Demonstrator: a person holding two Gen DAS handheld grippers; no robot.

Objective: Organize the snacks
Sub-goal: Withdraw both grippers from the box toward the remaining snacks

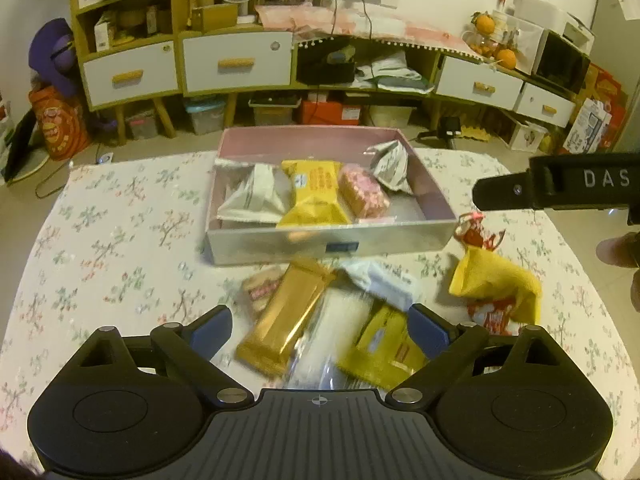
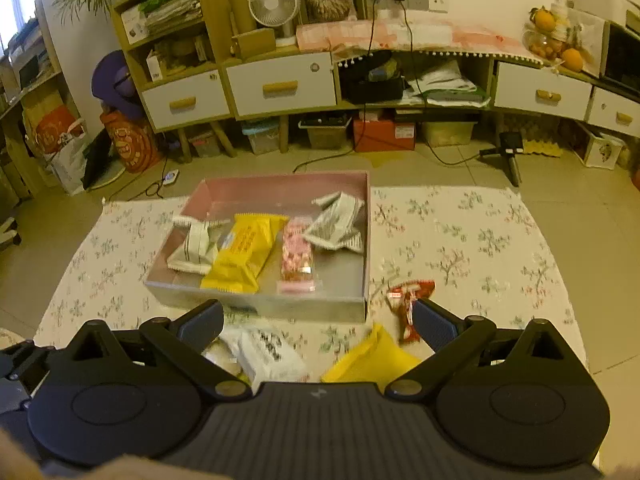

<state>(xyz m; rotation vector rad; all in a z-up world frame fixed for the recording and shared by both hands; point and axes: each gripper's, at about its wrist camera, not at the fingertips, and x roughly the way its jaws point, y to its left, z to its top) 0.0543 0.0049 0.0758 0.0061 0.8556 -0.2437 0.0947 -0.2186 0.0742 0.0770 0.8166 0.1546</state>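
A pink-lined box (image 1: 436,200) (image 2: 256,304) stands on the flowered cloth. Inside lie a white striped packet (image 1: 252,196) (image 2: 192,248), a yellow packet (image 1: 316,196) (image 2: 240,256), a pink bar (image 1: 364,196) (image 2: 298,260) and another white striped packet (image 1: 392,164) (image 2: 336,224). In front of the box loose snacks lie in a heap: a gold bar (image 1: 284,320), a white packet (image 1: 380,284) (image 2: 268,352), a yellow packet (image 1: 384,348), a yellow pouch (image 1: 496,284) (image 2: 372,360) and a red wrapper (image 1: 480,236) (image 2: 408,300). My left gripper (image 1: 320,326) hangs open above the heap, holding nothing. My right gripper (image 2: 320,322) is open too, empty.
The right gripper's arm (image 1: 560,184) reaches in from the right in the left wrist view, with a hand (image 1: 616,248) below it. Beyond the table's far edge are a tiled floor (image 2: 440,172) and a long cabinet (image 1: 236,60) with drawers, storage boxes beneath.
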